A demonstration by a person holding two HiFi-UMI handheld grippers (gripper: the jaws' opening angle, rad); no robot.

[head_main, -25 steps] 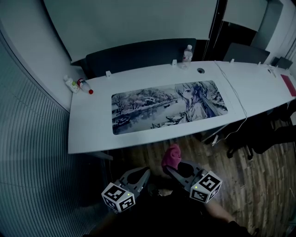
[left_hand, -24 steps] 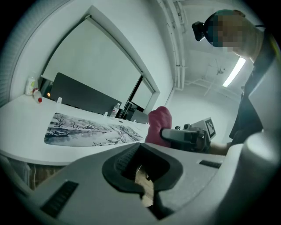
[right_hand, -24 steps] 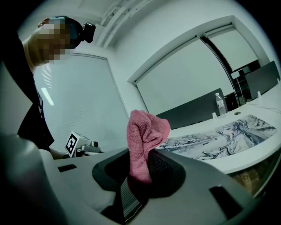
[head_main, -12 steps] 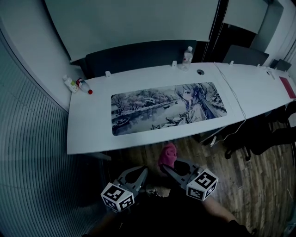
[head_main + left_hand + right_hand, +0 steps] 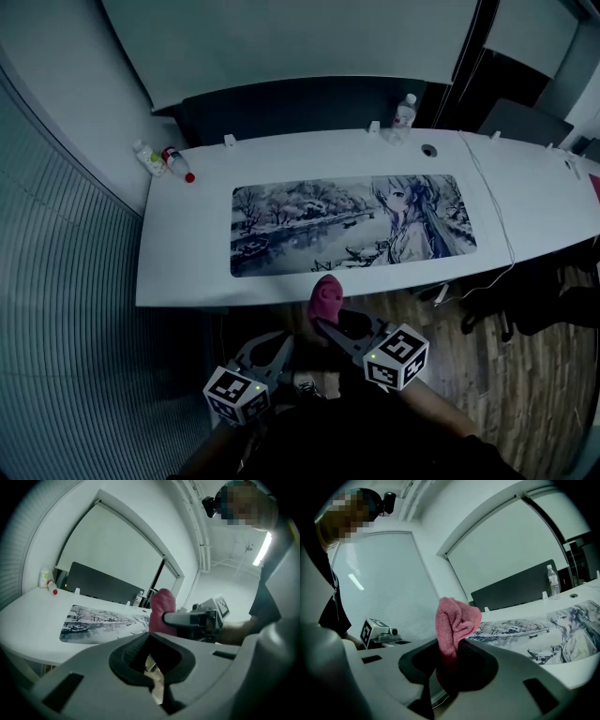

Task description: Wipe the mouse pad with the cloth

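cloth (image 5: 325, 296) in clenched right gripper (image 5: 325, 322), left gripper (image 5: 284, 342) closed empty, before mouse pad (image 5: 347, 223); bottles (image 5: 175, 163) on desk (image 5: 183, 262)

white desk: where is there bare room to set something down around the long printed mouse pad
Widest free patch: the white desk left of the long printed mouse pad, in front of the two small bottles. A narrower strip runs behind the pad. The front edge is tight.
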